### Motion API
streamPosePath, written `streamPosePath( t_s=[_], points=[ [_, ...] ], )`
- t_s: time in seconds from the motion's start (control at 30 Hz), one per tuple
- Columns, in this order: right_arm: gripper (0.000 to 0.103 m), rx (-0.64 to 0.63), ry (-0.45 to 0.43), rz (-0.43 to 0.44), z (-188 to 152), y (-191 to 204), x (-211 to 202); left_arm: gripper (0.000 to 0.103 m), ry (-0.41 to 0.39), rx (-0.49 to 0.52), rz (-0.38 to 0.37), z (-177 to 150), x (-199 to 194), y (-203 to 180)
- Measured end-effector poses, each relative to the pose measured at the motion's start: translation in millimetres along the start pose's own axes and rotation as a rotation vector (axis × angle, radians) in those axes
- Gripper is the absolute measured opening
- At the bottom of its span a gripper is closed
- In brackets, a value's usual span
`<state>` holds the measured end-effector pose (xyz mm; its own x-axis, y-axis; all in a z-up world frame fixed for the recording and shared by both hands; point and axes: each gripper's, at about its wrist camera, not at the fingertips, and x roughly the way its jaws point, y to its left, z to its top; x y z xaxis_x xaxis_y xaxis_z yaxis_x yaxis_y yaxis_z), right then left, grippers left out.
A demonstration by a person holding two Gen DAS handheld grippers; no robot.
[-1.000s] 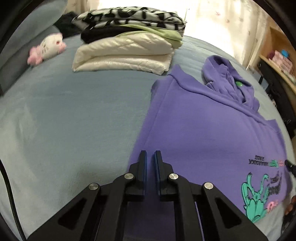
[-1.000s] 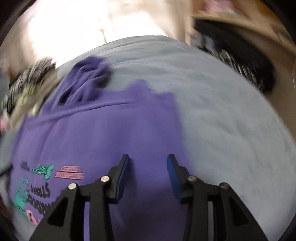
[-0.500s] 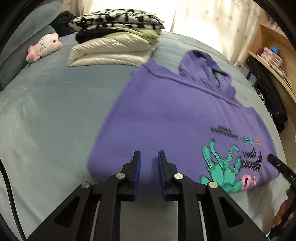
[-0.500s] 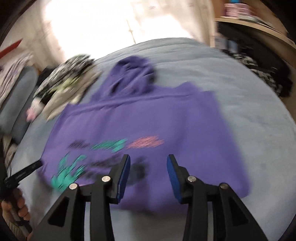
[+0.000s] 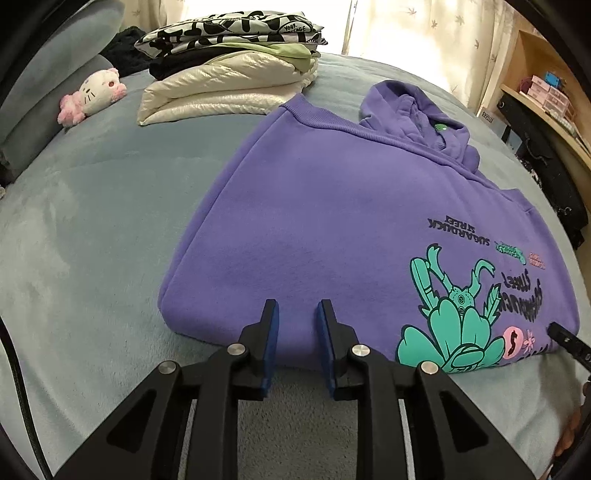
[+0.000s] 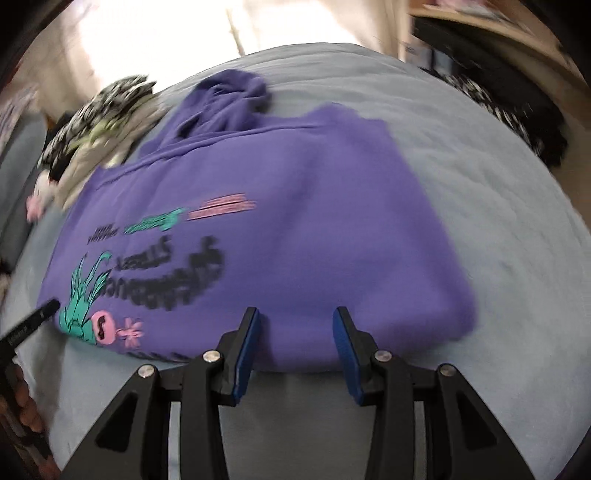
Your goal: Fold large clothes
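Purple hoodie (image 5: pixel 332 221) lies folded mid-frame on bed (image 5: pixel 92 221); L gripper (image 5: pixel 294 314) & R gripper (image 6: pixel 295 321) both released, empty, at its near edge.

Bedroom, daylit.
Ahead, pale curtains (image 5: pixel 417 33) glow over a grey-blue bed (image 5: pixel 92 221); a wooden shelf (image 5: pixel 543 99) stands to the right.
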<state>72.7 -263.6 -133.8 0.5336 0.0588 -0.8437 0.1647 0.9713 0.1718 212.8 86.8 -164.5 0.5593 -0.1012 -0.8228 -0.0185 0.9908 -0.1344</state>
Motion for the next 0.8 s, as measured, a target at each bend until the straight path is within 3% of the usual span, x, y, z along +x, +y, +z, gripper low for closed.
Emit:
streamPosePath(
  t_s=[0.07,0.23,0.8],
  points=[
    [0.041,0.008,-0.003,0.003,-2,-1,0,0.020,-0.001,0.014,0.022,0,0,-4],
    [0.042,-0.045,0.008,-0.084,-2,13,6,0.022,-0.001,0.018,0.035,-1,0,-6],
    [0.049,-0.029,0.032,-0.108,-3,17,12,0.026,0.013,0.018,0.012,-1,3,-4]
  ],
)
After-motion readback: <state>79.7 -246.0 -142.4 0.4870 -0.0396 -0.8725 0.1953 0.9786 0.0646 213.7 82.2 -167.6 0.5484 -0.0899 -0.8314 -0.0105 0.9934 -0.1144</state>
